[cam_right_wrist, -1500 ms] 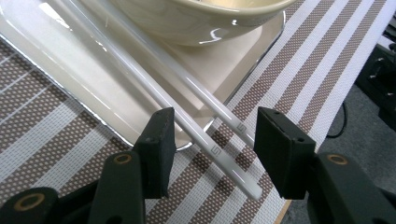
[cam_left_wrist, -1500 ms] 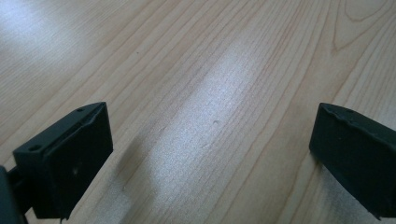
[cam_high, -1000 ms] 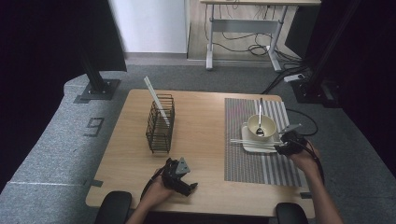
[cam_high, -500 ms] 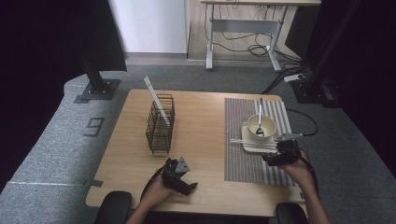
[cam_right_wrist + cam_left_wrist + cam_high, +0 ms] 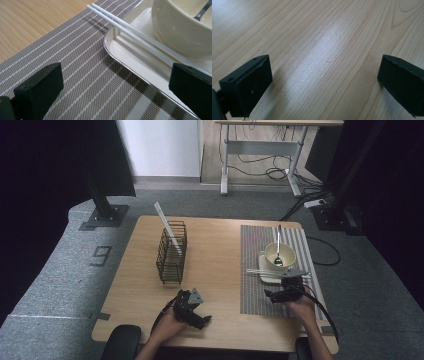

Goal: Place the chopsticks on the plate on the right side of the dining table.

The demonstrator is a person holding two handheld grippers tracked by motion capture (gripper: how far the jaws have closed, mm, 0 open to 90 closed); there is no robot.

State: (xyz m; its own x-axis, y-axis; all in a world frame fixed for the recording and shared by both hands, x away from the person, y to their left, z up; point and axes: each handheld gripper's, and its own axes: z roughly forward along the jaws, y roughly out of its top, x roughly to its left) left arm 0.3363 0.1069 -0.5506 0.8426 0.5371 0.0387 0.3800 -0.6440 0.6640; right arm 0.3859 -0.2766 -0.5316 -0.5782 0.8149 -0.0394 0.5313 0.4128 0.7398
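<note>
A cream bowl [image 5: 279, 254] with a metal spoon [image 5: 278, 251] in it stands on a white square plate [image 5: 267, 276] on the striped placemat [image 5: 255, 290]. Two white chopsticks [image 5: 260, 271] lie across the plate's near side. My right gripper [image 5: 280, 292] hovers low over the mat just in front of the plate. In the right gripper view it [image 5: 116, 75] is open, with the plate corner [image 5: 117, 47], chopsticks [image 5: 130, 32] and bowl [image 5: 180, 27] ahead. My left gripper [image 5: 200, 319] rests near the table's front edge, open [image 5: 324, 67] over bare wood.
A black wire basket [image 5: 171, 254] stands left of centre on the wooden table [image 5: 220, 250], with a white flat stick [image 5: 165, 222] leaning out of it. Bare wood lies between basket and placemat. Desk legs and cables are on the floor beyond.
My right gripper has moved from beside the bowl toward the table's near edge and a little left, ending in front of the plate. The left gripper has stayed put.
</note>
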